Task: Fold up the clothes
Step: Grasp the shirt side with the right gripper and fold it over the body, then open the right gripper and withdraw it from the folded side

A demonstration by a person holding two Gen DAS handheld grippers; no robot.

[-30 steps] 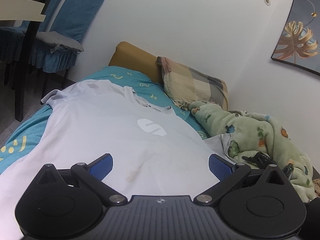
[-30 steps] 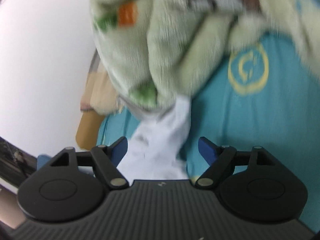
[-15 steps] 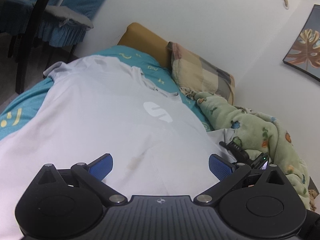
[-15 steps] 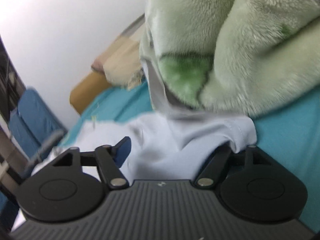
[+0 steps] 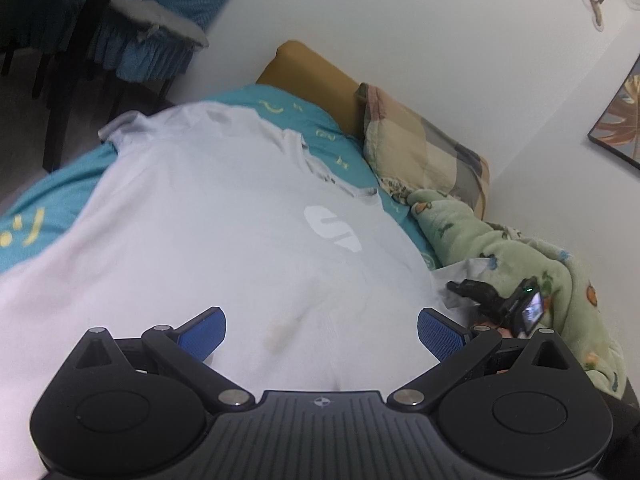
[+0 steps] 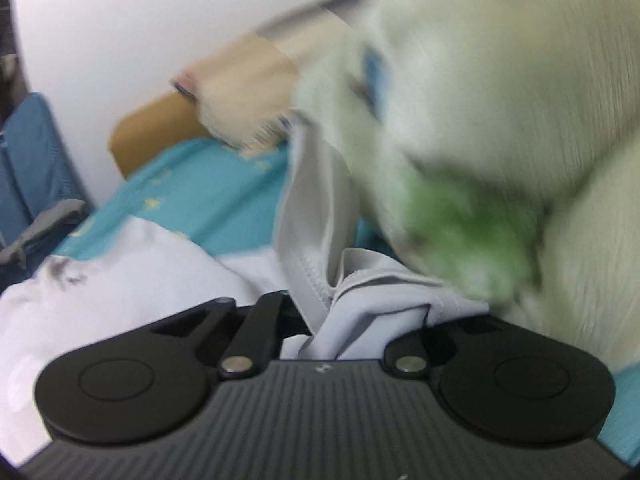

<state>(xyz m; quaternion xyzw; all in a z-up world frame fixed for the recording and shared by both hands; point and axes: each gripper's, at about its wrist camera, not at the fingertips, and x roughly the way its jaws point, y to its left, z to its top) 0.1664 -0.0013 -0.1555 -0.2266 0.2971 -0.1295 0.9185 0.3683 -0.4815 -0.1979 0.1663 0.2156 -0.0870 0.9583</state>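
Observation:
A white T-shirt point(image 5: 224, 216) with a pale logo lies spread chest-up on the teal bed sheet point(image 5: 24, 216). My left gripper point(image 5: 320, 320) hovers open above the shirt's lower body, its blue pads point(image 5: 204, 330) wide apart with nothing between them. In the left wrist view my right gripper point(image 5: 458, 286) sits at the shirt's right sleeve, against the green blanket point(image 5: 520, 264). In the right wrist view the right gripper point(image 6: 356, 320) is shut on the bunched sleeve point(image 6: 320, 240), and the cloth hides its pads. The rest of the T-shirt point(image 6: 120, 280) trails off to the left.
A fluffy green blanket point(image 6: 500, 140) is heaped along the wall side, pressing close to the right gripper. A checked pillow point(image 5: 420, 148) and an ochre cushion point(image 5: 308, 64) lie at the head of the bed. Chairs with blue covers point(image 5: 152, 36) stand off the bed's left side.
The right gripper pushed in under the green blanket and went from open to shut on the shirt's sleeve, lifting it. The left gripper stayed open and shifted slightly over the shirt.

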